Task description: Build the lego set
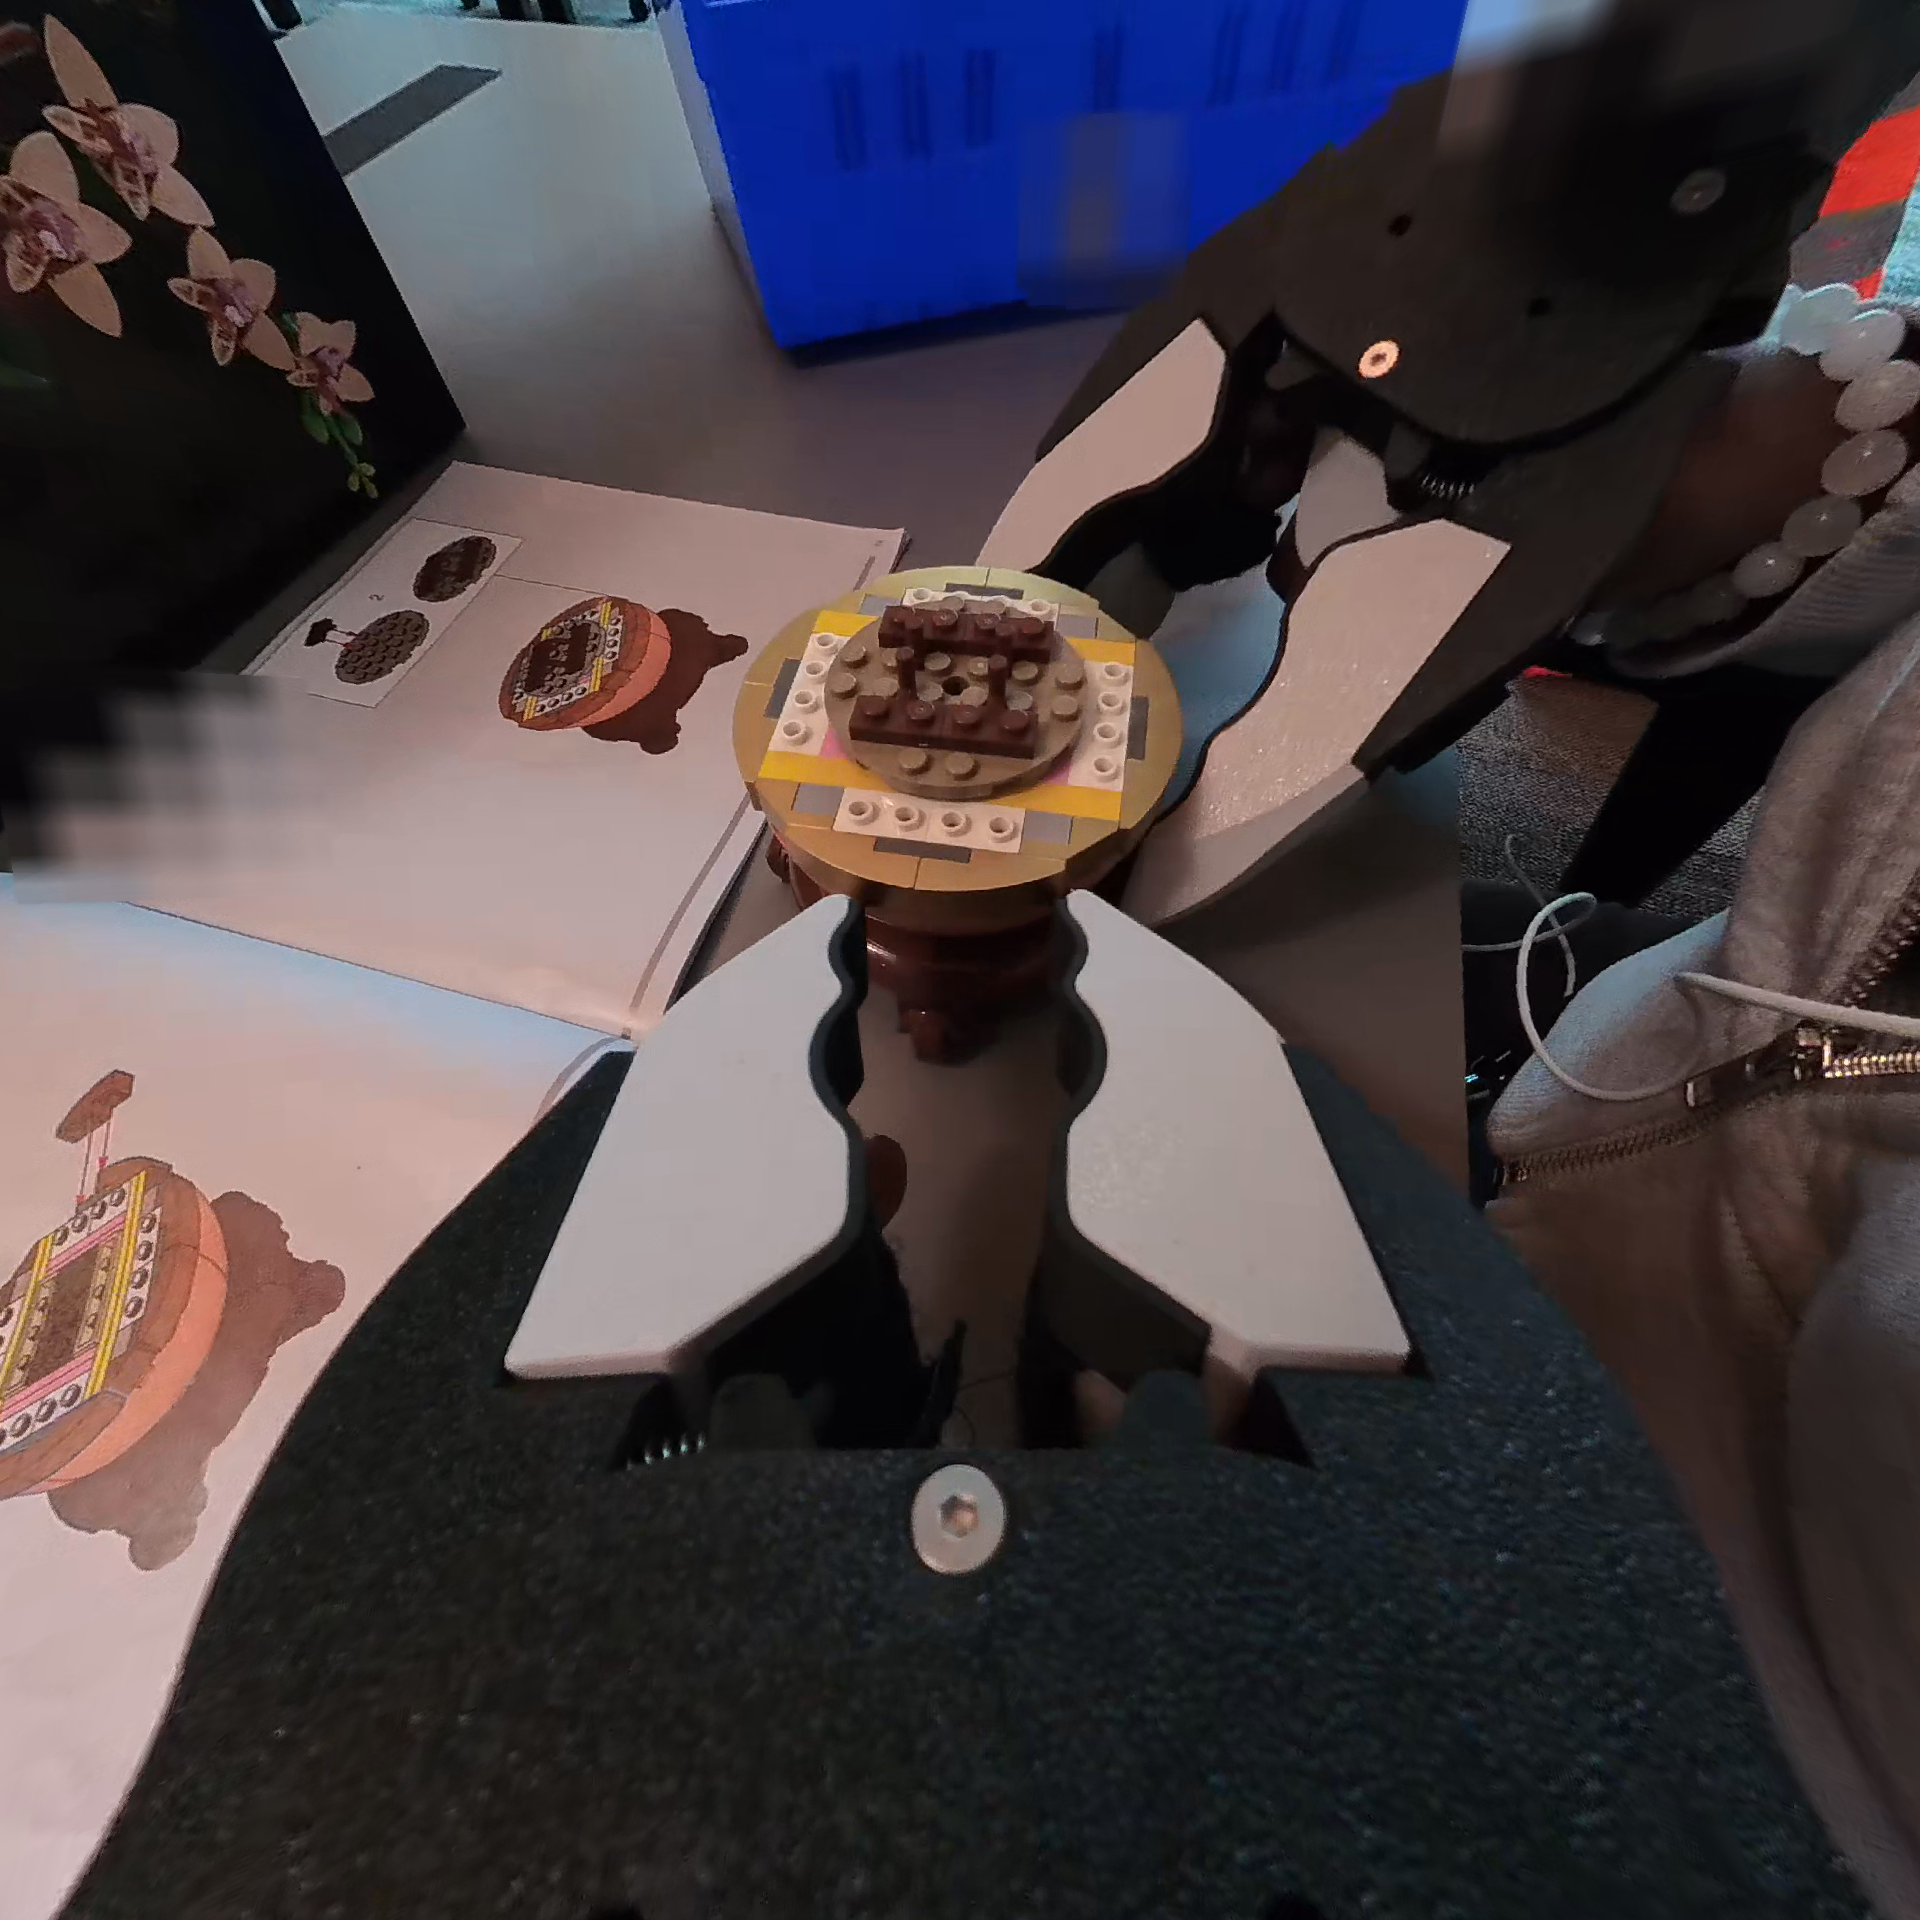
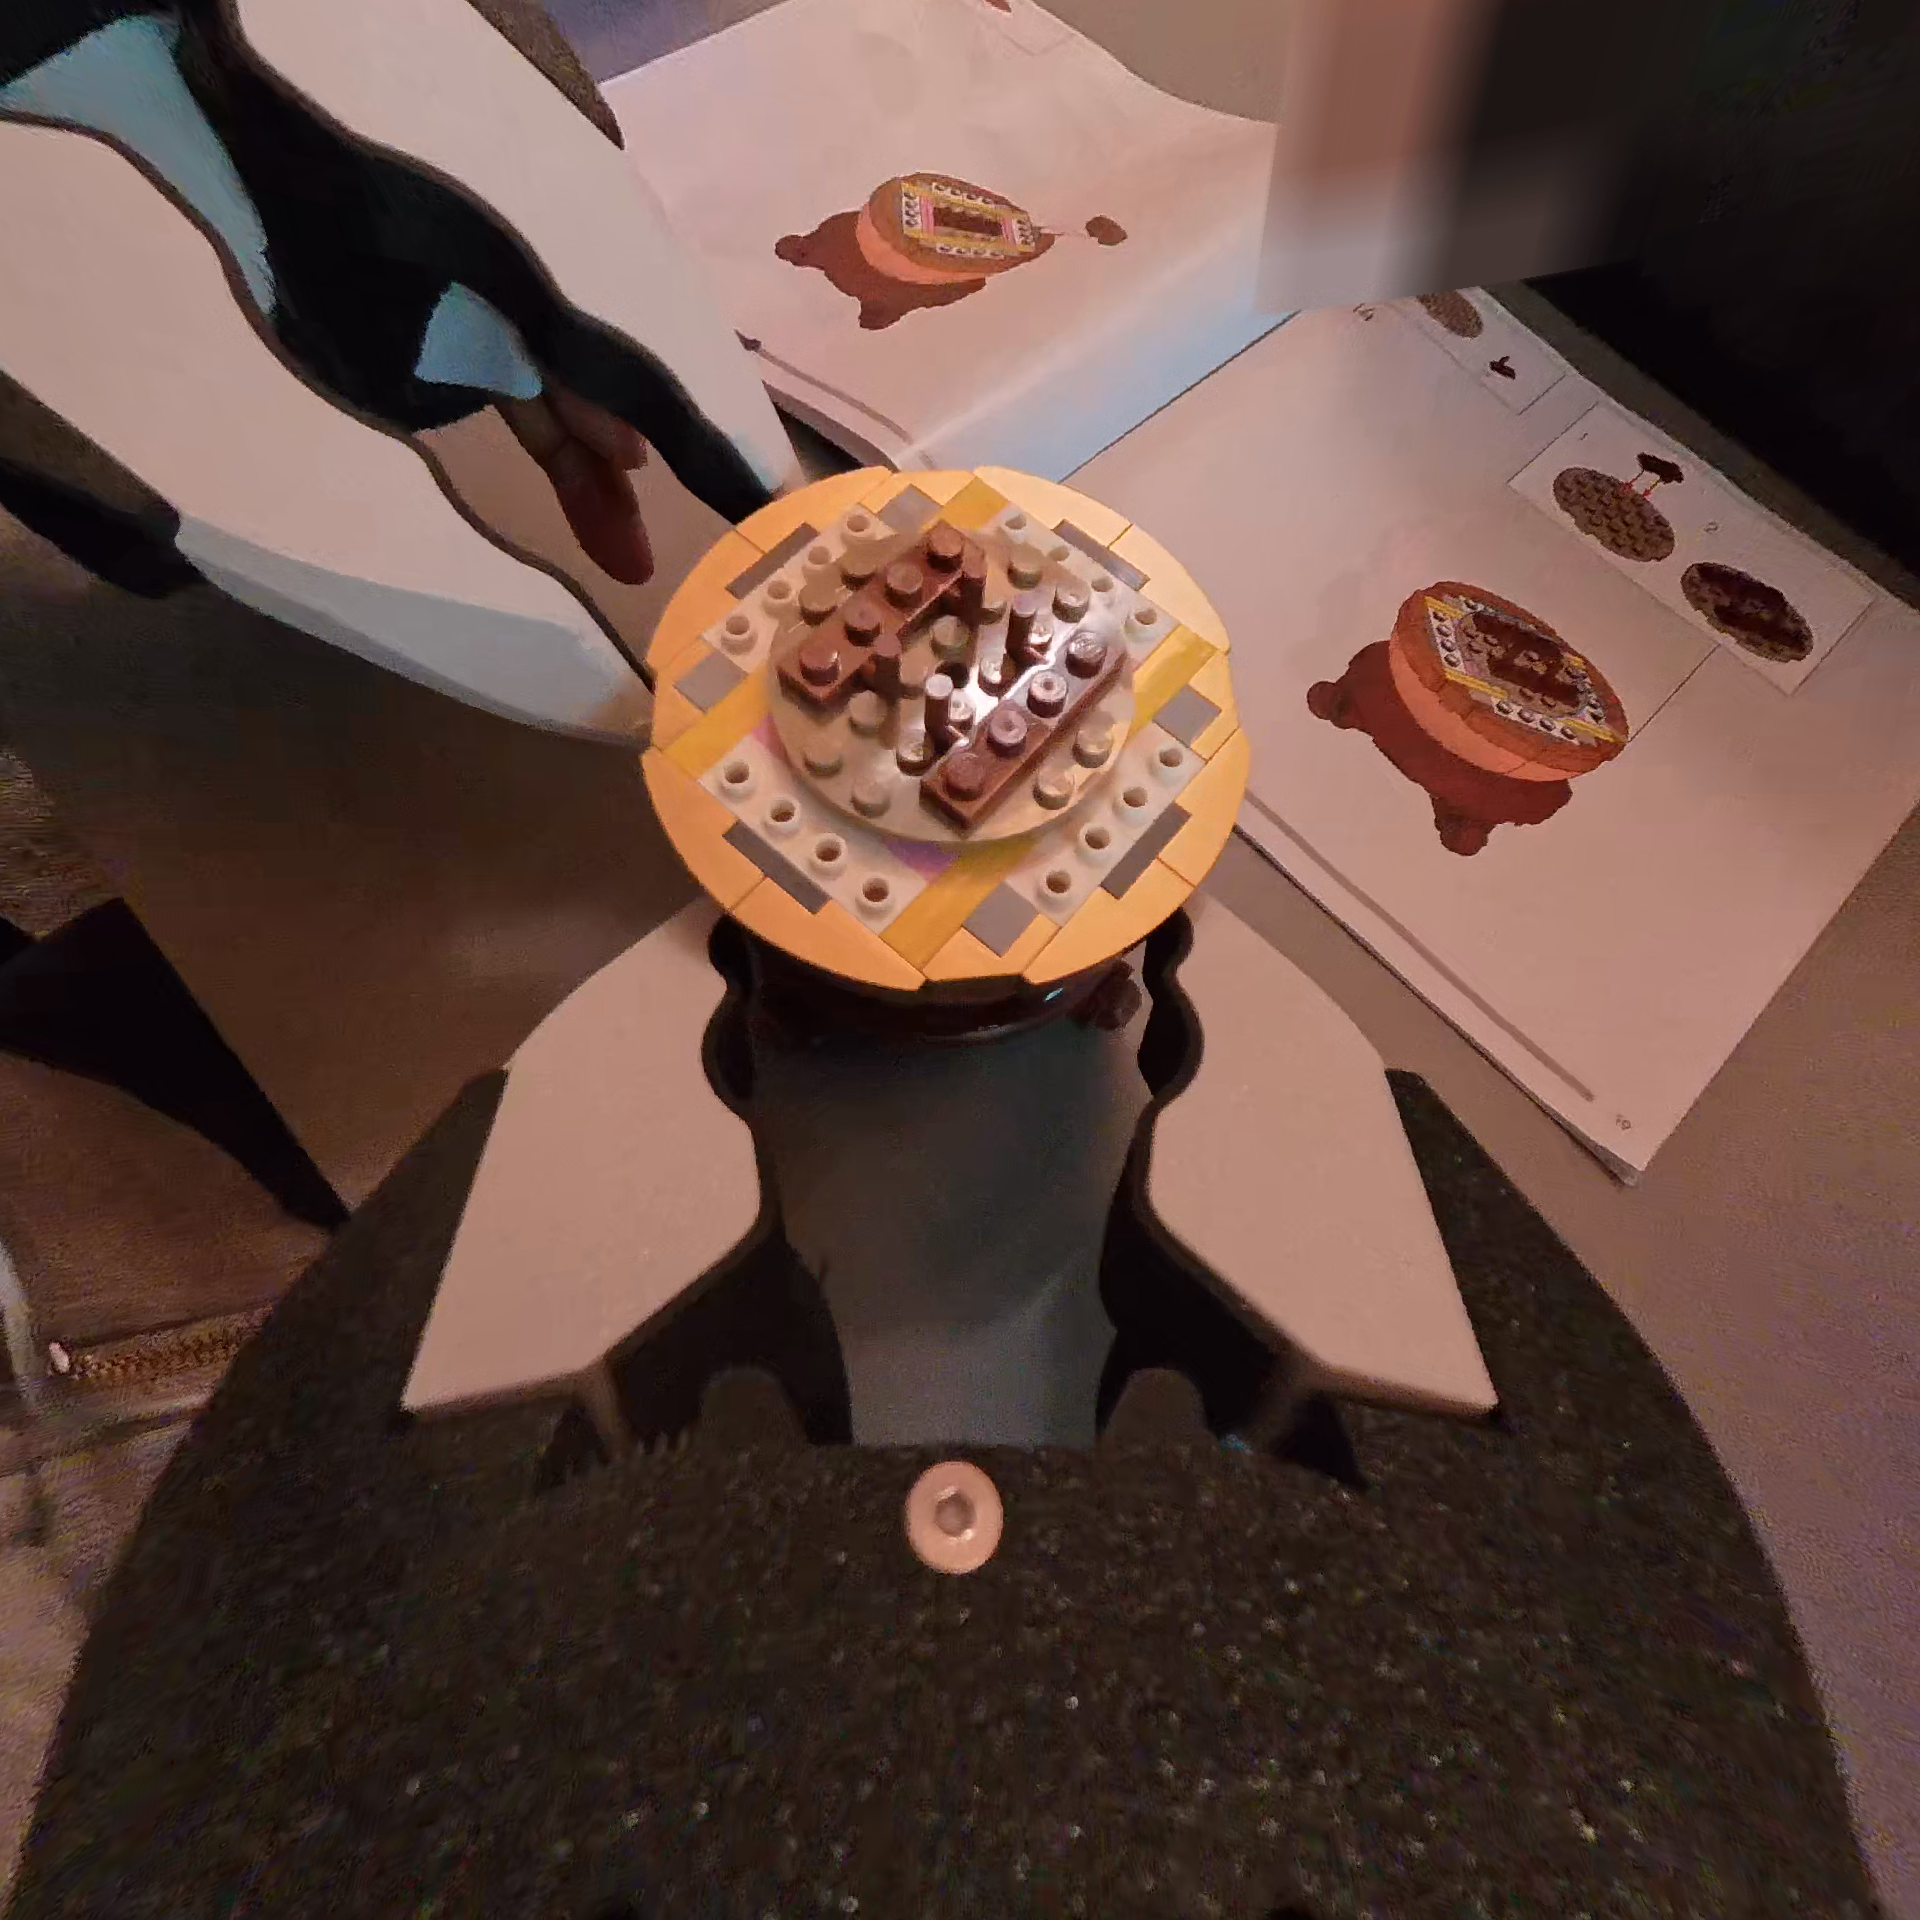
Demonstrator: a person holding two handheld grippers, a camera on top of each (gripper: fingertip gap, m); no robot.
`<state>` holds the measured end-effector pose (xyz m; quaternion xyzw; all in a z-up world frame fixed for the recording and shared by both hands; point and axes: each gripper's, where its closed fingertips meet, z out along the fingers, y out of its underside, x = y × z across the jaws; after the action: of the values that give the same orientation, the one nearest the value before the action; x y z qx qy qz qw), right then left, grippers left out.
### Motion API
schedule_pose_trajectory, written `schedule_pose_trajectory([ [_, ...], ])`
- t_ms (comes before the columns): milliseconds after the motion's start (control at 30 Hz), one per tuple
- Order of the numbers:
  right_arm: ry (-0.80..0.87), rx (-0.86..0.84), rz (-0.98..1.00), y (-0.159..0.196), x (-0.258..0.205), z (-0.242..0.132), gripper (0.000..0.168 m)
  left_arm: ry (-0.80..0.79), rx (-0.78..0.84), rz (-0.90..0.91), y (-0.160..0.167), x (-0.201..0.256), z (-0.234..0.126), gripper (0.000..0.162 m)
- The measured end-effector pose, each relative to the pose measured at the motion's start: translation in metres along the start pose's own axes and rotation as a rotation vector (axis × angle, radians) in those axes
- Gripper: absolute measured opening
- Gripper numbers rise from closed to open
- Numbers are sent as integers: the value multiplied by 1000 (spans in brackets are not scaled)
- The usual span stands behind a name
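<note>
Lego build, a round tan disc tiled in yellow, white and grey over a dark brown footed base: stood upright between both tongs, topped by a grey-olive round studded plate carrying dark brown plates.

Far left of the build and behind: black cardboard box printed with orchids.

Just left of the build: white paper instruction booklet, laid open at drawings of the same pot.

Directly in front of the build: left gripper, closed narrowly on the brown base, fingertips pressed against both sides.

Right of the build: right gripper, spread moderately and straddling the base beneath the disc. Could not tell whether its pads touched, contact being hidden under the rim.

Looked like seating the top plates, judged against the booklet's drawing. To do it well: hold the low clamp firm, press straight down over the centre, avoid tilting the disc, and check every stud sits flush before letting go.
</note>
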<state>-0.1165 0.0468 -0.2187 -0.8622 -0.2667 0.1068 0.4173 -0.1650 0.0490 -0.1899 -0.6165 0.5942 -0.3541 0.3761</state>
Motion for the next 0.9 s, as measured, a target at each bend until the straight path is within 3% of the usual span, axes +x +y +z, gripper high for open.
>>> schedule_pose_trajectory([
  [333,0,-1,100,-5,-5,-10,75,-58,-45,-41,5,-9,-6,34],
  [467,121,8,107,-20,24,-47,84,-351,-155,-171,1,-44,-40,59],
  [567,231,56,75,-52,47,-65,116,-611,-239,-195,-5,-75,-72,86],
  [667,354,85,58,-79,64,-77,140,-735,-227,-239,-20,-86,-87,107],
  [767,460,76,62,-87,81,-82,139,-815,-161,-301,-28,-92,-93,117],
  [900,426,34,96,-79,81,-76,135,-904,-118,-341,-25,-104,-106,122],
])
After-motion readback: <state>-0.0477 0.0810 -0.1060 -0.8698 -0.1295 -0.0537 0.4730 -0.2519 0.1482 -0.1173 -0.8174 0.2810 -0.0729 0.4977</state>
